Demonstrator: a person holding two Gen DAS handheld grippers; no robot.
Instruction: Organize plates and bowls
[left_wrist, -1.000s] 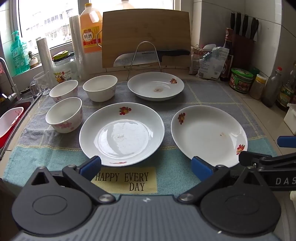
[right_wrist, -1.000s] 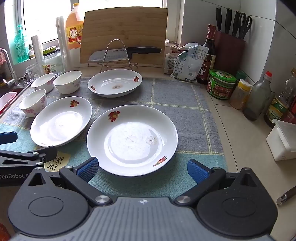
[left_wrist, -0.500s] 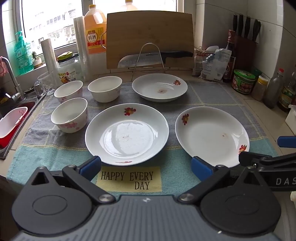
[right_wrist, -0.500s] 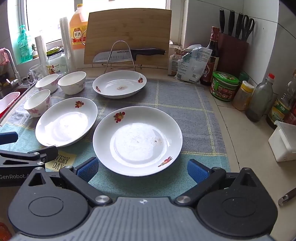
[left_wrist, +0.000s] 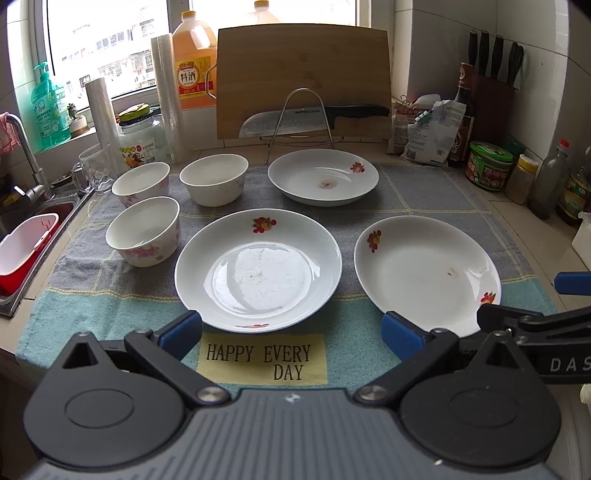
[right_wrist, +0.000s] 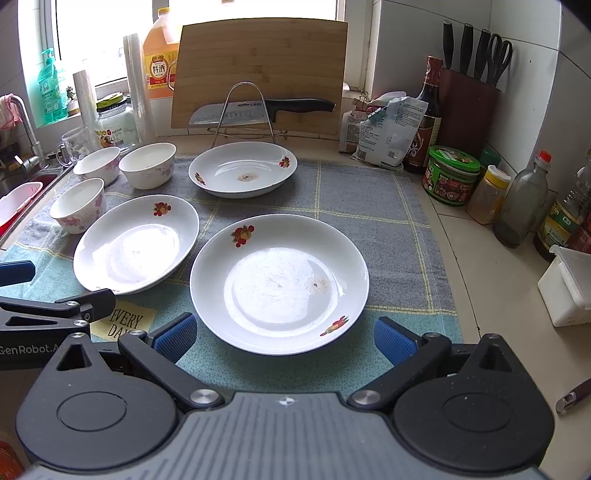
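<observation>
Now, step in hand: no dish lifted yet; stacking looked like the aim.
Left gripper (left_wrist: 291, 326): spread wide, empty, at the near rim of the middle plate (left_wrist: 258, 267).
Right gripper (right_wrist: 282, 334): spread wide, empty, before the right plate (right_wrist: 279, 282).
Bowls (left_wrist: 143, 230): three, far left on the towel (left_wrist: 424, 184).
Advice: pinching a plate's rim squarely and lifting level seemed best.
</observation>
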